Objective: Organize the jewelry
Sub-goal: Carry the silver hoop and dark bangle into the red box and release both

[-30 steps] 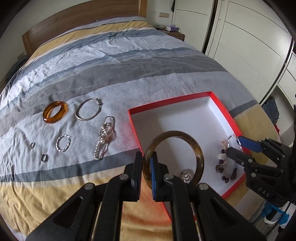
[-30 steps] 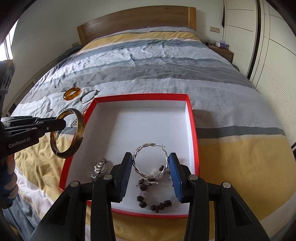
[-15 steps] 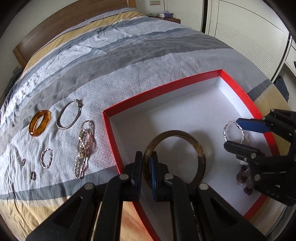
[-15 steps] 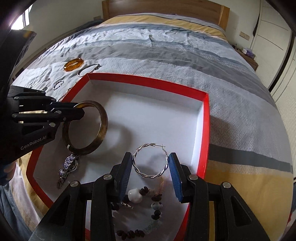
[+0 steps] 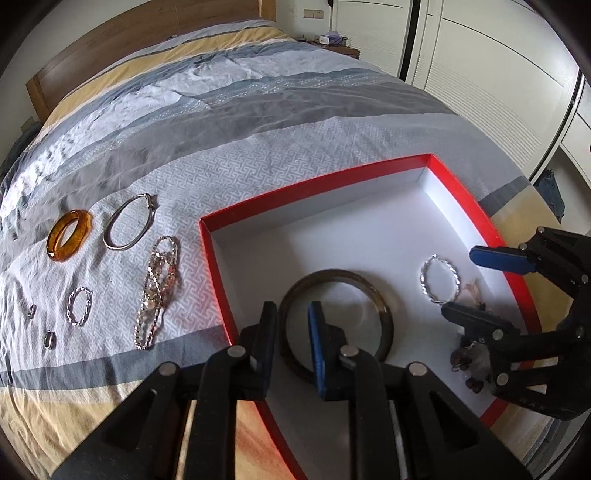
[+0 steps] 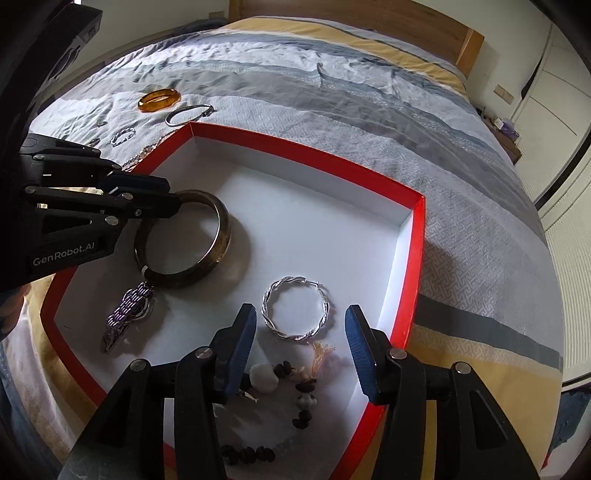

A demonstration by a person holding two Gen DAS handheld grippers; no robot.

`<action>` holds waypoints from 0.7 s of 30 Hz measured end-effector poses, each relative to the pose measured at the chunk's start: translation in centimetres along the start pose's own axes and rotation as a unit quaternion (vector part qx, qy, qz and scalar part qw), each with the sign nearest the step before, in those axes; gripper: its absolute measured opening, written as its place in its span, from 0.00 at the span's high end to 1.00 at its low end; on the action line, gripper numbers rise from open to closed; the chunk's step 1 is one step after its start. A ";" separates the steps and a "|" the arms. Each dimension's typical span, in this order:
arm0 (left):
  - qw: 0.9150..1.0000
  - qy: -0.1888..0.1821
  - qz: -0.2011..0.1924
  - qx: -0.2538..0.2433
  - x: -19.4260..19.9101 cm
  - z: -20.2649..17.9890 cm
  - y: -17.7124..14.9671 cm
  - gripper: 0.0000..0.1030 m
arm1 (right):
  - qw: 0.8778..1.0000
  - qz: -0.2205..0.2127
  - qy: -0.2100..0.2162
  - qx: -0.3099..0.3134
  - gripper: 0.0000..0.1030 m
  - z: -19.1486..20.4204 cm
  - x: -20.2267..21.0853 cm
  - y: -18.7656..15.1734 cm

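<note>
The left gripper has its jaws parting around the rim of the dark bangle, which lies on the white floor of the red box; the pads look just clear of the rim, though the close view makes that hard to judge. The right gripper is widening too, with the twisted silver hoop lying free between its fingers.

Only the right wrist view shows the silver watch touching the bangle's near edge, and the beaded bracelet below the hoop; only the left view shows clearly the amber ring, large plain hoop, chain and small twisted hoop outside the box on the striped bedspread; a wooden headboard and white wardrobe doors stand beyond.
</note>
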State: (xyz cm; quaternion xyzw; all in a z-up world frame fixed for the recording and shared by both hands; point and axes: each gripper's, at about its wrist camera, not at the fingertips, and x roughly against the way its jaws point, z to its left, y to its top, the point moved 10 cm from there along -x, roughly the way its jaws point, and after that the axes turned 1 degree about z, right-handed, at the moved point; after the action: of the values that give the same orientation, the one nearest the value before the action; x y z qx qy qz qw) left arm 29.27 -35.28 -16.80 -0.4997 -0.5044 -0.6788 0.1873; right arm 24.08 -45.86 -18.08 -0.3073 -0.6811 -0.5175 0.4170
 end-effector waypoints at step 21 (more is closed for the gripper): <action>0.995 0.017 -0.093 -0.011 18.2 0.8 -5.3 0.73 | 0.986 -0.073 -0.016 -0.150 0.52 3.0 16.2 -5.5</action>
State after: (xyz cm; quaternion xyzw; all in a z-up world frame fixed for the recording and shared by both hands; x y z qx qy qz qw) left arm 17.82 -27.79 -3.65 -0.4412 -0.5379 -0.7072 0.1259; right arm 11.19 -44.69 -6.57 -0.3241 -0.6230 -0.6375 0.3167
